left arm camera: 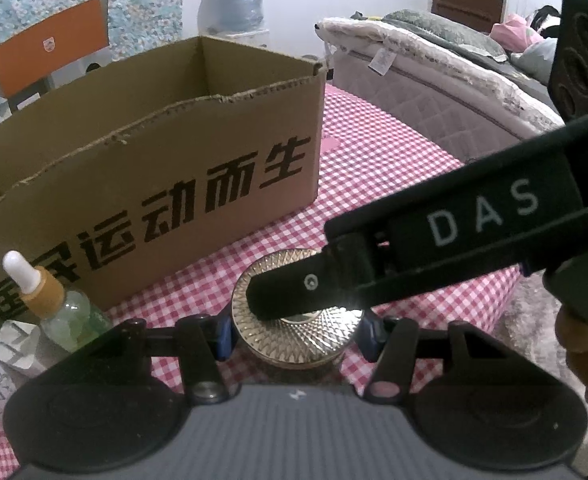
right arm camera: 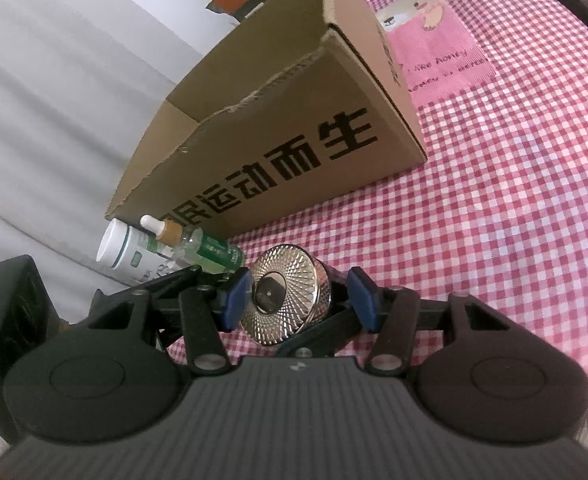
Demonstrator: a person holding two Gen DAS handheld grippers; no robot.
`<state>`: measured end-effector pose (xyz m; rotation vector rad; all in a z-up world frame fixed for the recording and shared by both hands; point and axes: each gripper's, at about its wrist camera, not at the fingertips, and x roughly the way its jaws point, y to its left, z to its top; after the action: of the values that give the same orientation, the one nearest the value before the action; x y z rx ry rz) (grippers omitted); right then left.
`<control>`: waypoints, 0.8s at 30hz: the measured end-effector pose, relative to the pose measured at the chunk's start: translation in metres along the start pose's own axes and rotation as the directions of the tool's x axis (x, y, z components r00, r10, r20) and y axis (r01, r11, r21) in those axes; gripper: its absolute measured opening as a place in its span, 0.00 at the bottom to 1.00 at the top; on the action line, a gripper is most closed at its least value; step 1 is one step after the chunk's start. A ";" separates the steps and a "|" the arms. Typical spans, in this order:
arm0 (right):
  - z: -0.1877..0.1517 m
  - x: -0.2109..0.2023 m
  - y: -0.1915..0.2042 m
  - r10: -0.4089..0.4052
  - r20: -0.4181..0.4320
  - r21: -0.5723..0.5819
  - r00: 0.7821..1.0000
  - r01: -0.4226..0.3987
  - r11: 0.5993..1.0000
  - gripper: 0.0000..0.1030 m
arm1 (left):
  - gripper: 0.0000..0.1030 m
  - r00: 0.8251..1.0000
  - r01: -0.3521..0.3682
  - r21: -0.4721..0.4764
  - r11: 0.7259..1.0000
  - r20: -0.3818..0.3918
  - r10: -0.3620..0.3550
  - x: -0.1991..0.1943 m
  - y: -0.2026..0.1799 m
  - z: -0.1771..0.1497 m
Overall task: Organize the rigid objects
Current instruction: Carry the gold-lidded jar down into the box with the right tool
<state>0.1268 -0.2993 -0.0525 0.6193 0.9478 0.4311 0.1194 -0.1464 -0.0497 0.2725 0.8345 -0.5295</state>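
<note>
Between the blue pads of the left gripper (left arm camera: pixel 294 330), low in the left-wrist frame, sits a gold jar (left arm camera: pixel 298 320) with a faceted lid; the pads press its sides at a middling width. From the right edge of that frame the right gripper (left arm camera: pixel 289 292) reaches across, one finger lying over the lid. In the right-wrist view its pads (right arm camera: pixel 237 300) flank the lid, the left one touching, the right one seemingly apart, so I cannot tell if it grips. Judging by this, one gripper steadies the jar while the other works the lid. Left of the jar stands a dropper bottle (left arm camera: pixel 49 300); behind, an open box (left arm camera: pixel 153 152) waits. All rest on a pink checked cloth (left arm camera: pixel 374 168), with a mattress (left arm camera: pixel 434 80) at upper right.
</note>
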 end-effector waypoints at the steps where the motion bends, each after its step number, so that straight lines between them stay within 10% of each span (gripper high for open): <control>1: 0.000 -0.001 0.002 0.000 0.003 -0.004 1.000 0.000 1.000 0.51 | 0.55 1.000 -0.002 -0.001 1.000 0.004 0.002 -0.003 0.000 0.000; 24: 0.060 -0.056 0.128 0.089 0.130 -0.283 0.987 -0.049 0.958 0.51 | 0.55 0.979 -0.076 -0.060 0.995 0.187 0.086 -0.115 0.052 0.077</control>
<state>0.1387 -0.2545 0.0925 0.4202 0.7145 0.5648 0.1327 -0.0968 0.0888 0.2034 0.6481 -0.4494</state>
